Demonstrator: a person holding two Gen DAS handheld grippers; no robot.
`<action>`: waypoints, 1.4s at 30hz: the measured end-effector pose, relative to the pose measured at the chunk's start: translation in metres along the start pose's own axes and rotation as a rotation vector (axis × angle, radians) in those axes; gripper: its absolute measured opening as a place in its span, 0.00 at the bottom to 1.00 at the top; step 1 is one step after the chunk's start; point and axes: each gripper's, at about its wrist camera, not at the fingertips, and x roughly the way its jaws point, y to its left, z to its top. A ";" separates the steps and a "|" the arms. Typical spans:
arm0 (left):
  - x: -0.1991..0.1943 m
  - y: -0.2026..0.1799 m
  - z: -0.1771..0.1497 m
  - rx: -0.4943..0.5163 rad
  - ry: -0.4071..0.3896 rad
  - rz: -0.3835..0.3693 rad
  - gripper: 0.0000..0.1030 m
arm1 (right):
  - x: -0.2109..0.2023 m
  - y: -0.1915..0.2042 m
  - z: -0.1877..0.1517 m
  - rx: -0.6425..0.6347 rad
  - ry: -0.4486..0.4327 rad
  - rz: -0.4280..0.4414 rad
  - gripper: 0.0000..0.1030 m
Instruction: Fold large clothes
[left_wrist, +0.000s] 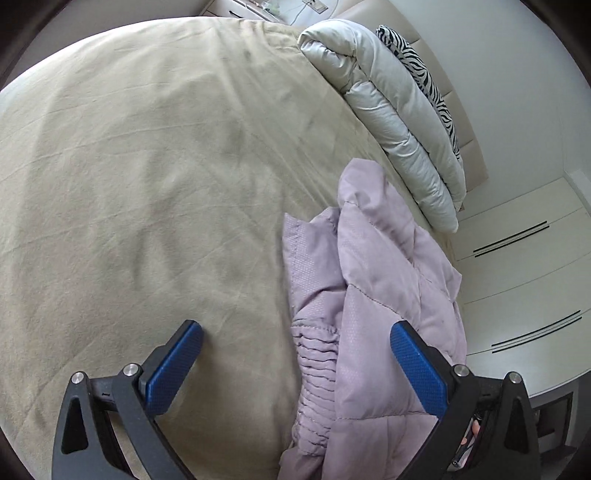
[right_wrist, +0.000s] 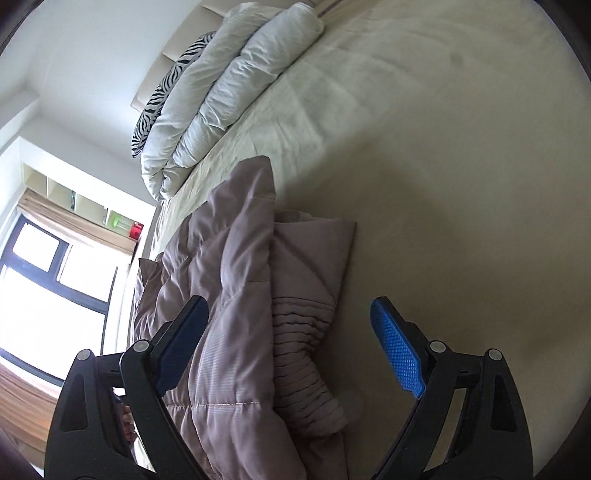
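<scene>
In the left wrist view, my left tool (left_wrist: 295, 341) hung spread and empty, with the lilac puffer jacket (left_wrist: 373, 295) bunched in the lower right of the frame on the bed (left_wrist: 147, 166). I judged that closing there risked pinching only the ribbed cuff (left_wrist: 316, 354), dragging the heap.

In the right wrist view, my right tool (right_wrist: 288, 314) was spread too, straddling the jacket at lower centre. Its slippery quilting could slide off the bed's edge at left.
</scene>
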 end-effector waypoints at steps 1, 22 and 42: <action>0.004 -0.003 0.002 -0.003 0.013 -0.002 1.00 | 0.005 -0.003 -0.002 0.005 0.018 0.008 0.87; 0.077 -0.038 0.025 0.040 0.289 -0.153 0.99 | 0.076 0.025 0.002 -0.131 0.209 0.130 0.80; 0.047 -0.077 0.000 0.175 0.240 -0.103 0.33 | 0.086 0.126 -0.004 -0.412 0.172 -0.085 0.34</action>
